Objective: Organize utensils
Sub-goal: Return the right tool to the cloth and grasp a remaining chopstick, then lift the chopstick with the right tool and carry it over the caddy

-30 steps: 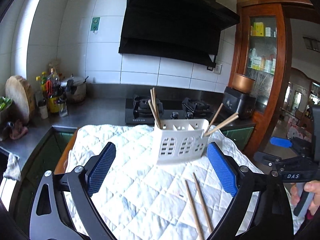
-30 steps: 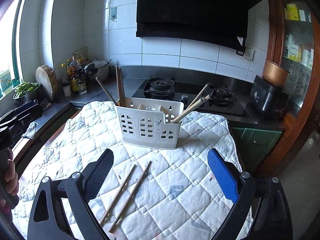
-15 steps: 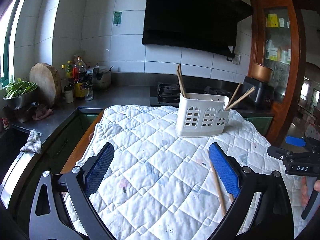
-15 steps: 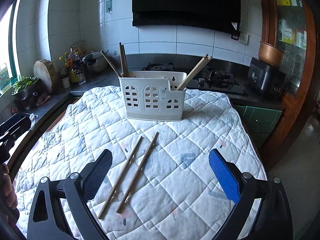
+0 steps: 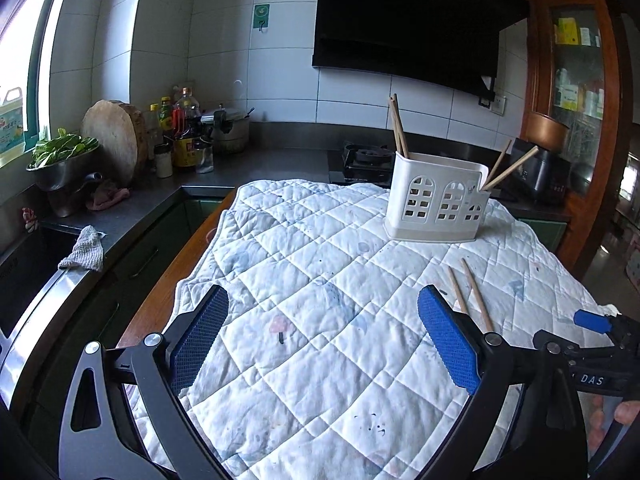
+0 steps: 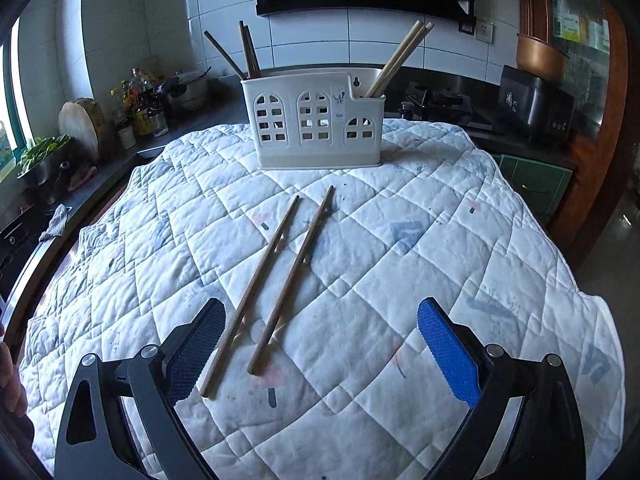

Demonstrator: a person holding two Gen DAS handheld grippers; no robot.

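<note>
A white utensil holder (image 6: pixel 318 126) stands on the quilted cloth (image 6: pixel 360 264) with several wooden chopsticks upright in it; it also shows in the left wrist view (image 5: pixel 438 204). Two loose chopsticks (image 6: pixel 276 276) lie side by side on the cloth before it, also seen in the left wrist view (image 5: pixel 470 294). My right gripper (image 6: pixel 322 344) is open and empty, low over the near ends of the loose chopsticks. My left gripper (image 5: pixel 324 340) is open and empty over the cloth's left part. The right gripper's tip (image 5: pixel 592 322) shows at the left view's right edge.
A dark counter (image 5: pixel 132 208) runs along the left with a sink, a rag (image 5: pixel 84 250), a bowl of greens (image 5: pixel 60 160), a round board and bottles. A gas stove (image 6: pixel 440 104) sits behind the holder. A black appliance (image 6: pixel 536 104) and a wooden cabinet stand at right.
Both grippers have pulled back from the holder and lowered. The right one has come down close over the two loose chopsticks. The left one has shifted leftward.
</note>
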